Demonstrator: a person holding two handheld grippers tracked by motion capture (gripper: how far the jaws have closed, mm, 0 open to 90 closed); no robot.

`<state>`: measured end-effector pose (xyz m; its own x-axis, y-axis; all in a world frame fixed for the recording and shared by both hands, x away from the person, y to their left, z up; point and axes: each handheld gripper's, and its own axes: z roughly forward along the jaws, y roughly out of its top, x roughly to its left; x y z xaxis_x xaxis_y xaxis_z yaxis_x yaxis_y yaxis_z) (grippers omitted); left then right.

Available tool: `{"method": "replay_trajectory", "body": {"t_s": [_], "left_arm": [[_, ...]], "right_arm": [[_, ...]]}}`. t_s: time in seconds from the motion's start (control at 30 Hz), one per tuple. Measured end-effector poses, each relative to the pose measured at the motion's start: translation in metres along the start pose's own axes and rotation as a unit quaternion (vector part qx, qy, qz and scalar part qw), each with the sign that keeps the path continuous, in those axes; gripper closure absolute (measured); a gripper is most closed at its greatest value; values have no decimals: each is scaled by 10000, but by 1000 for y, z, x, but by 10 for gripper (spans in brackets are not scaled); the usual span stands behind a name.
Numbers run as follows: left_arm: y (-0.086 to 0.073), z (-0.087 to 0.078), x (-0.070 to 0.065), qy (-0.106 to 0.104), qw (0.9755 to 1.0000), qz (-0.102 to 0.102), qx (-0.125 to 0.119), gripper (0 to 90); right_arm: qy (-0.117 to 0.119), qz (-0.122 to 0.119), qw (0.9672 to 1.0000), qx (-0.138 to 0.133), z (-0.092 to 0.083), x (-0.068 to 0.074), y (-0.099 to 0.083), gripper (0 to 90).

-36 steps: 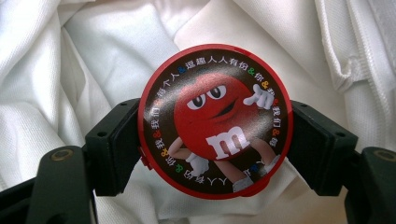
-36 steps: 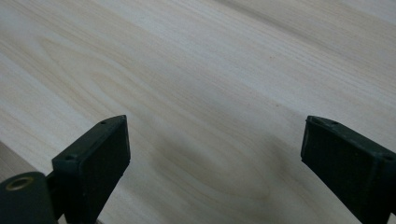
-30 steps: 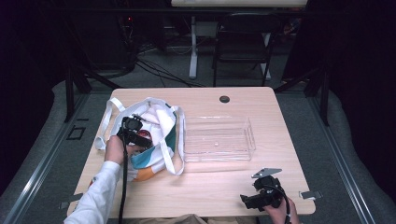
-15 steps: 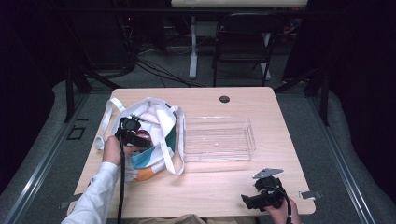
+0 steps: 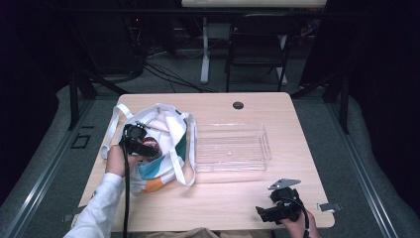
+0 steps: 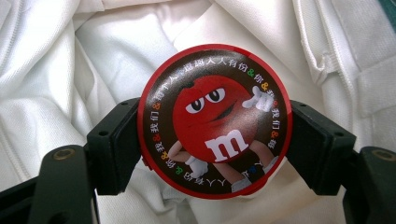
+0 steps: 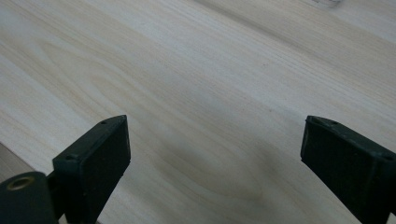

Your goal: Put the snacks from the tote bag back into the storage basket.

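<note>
A round red-rimmed M&M's tin (image 6: 215, 121) with a red candy figure on its lid sits between the jaws of my left gripper (image 6: 212, 140), which is shut on its sides. Around it lies the white fabric of a tote bag (image 6: 116, 60). From above, the left gripper (image 5: 141, 144) hovers over the open mouth of the white bag (image 5: 166, 124) with teal and orange patches, at the table's left. My right gripper (image 5: 267, 214) rests low near the front right edge, jaws wide open over bare wood (image 7: 210, 93).
A clear plastic tray (image 5: 230, 146) lies in the middle of the light wooden table (image 5: 223, 198), right of the bag. A black round grommet (image 5: 238, 105) sits near the far edge. A dark chair (image 5: 257, 54) stands beyond the table.
The left gripper has risen slightly at the bag's mouth with the tin in it. The right gripper has drifted a little toward the front edge.
</note>
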<state>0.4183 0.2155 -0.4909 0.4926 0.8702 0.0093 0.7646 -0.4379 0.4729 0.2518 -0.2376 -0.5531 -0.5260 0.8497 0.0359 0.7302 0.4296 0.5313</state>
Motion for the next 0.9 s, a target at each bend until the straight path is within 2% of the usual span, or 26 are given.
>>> {"method": "replay_trajectory", "body": {"t_s": [0.5, 0.53, 0.7, 0.8, 0.9], "left_arm": [[1, -26, 3, 18, 9995, -53, -326, 256], [1, -28, 2, 13, 9995, -40, -322, 257], [3, -29, 1, -35, 9996, -15, -293, 257], [5, -30, 1, -63, 9995, -71, -291, 257], [7, -34, 0, -47, 9996, -24, -288, 257]], "right_arm": [[-31, -10, 10000, 32, 2, 2, 1, 79], [-53, 54, 10000, 8, 3, 1, 0, 79], [-101, 78, 9999, 59, 3, -1, 1, 82], [-141, 100, 9998, 62, 4, -2, 1, 84], [-154, 97, 9998, 76, 5, -2, 1, 84]]}}
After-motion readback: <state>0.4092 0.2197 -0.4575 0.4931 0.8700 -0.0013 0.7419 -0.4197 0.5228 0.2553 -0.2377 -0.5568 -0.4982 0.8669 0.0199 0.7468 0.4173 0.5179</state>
